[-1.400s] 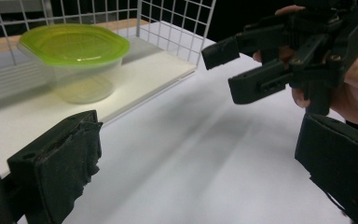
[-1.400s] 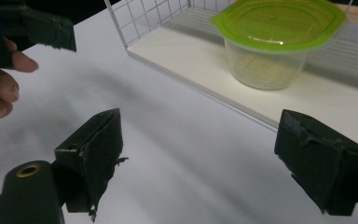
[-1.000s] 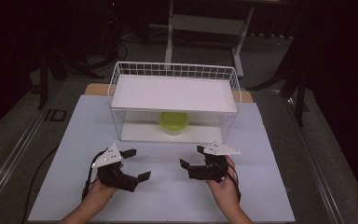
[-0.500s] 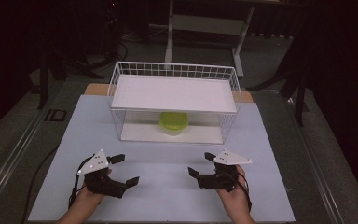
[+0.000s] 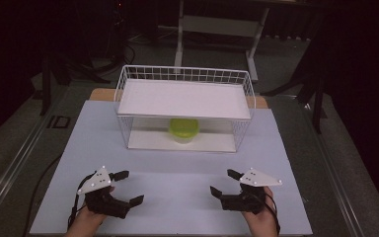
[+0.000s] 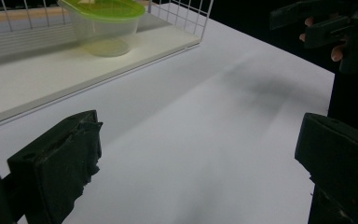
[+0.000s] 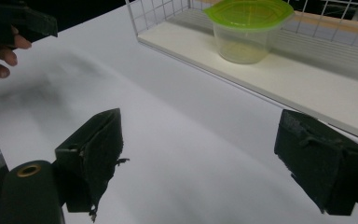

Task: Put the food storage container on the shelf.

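You have drawn both grippers back from the wire rack (image 5: 185, 98). Left gripper (image 5: 123, 188) and right gripper (image 5: 225, 182) hover with jaws wide open, empty. The green-lidded tub (image 5: 183, 130) sits under the rack's shelf; reaching in high risks snagging wires.

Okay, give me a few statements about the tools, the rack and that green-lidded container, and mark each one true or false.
1. The container sits on the lower shelf of the wire rack. True.
2. The left tool is shut on the container. False: its jaws stand open over the bare white table, holding nothing.
3. The right tool is open. True.
4. The container's lid is off. False: the green lid is on it.
5. Something lies on the rack's top shelf. False: it is bare.
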Action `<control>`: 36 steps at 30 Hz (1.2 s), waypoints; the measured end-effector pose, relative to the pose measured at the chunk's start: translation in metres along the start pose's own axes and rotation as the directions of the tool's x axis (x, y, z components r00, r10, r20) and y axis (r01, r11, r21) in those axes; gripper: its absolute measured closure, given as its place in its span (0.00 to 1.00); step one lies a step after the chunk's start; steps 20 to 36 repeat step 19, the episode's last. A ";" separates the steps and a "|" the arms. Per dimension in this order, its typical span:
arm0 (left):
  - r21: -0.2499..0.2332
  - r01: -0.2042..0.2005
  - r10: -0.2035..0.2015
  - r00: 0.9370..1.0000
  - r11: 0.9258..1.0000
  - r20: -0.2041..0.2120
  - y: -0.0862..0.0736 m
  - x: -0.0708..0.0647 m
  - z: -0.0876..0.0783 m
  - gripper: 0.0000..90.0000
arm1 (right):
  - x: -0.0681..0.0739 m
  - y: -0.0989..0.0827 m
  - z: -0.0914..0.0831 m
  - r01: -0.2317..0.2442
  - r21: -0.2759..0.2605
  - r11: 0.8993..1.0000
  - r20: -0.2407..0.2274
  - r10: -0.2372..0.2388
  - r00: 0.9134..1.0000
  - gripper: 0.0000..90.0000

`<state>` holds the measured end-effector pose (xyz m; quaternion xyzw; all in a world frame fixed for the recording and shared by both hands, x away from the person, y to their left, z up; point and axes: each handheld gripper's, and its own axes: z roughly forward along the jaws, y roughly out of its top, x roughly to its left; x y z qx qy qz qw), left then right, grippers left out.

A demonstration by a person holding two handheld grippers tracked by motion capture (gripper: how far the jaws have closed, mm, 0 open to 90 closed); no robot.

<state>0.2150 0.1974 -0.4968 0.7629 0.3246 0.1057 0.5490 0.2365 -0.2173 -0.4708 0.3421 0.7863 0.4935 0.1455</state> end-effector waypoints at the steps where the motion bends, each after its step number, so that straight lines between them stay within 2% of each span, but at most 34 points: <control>1: 0.003 -0.003 0.003 1.000 1.000 0.003 0.000 0.000 0.000 0.01 | -0.001 -0.001 -0.001 -0.002 0.005 1.000 -0.001 0.002 1.000 0.17; 5: -0.001 -0.009 0.009 1.000 1.000 0.002 0.000 -0.001 0.000 0.01 | -0.004 -0.005 -0.002 -0.019 -0.001 1.000 0.002 0.019 1.000 0.17; 11: -0.022 0.006 -0.006 1.000 1.000 -0.001 -0.003 0.002 0.000 0.01 | -0.010 -0.011 0.000 -0.021 0.007 1.000 0.009 0.021 1.000 0.17; 15: -0.021 -0.006 0.005 1.000 1.000 -0.005 -0.004 0.002 0.001 0.01 | -0.013 -0.013 0.001 -0.019 0.009 1.000 0.017 0.019 1.000 0.17; 36: -0.021 -0.009 0.009 1.000 1.000 -0.010 -0.004 0.002 0.001 0.01 | -0.013 -0.014 0.002 -0.010 0.012 1.000 0.022 0.010 1.000 0.17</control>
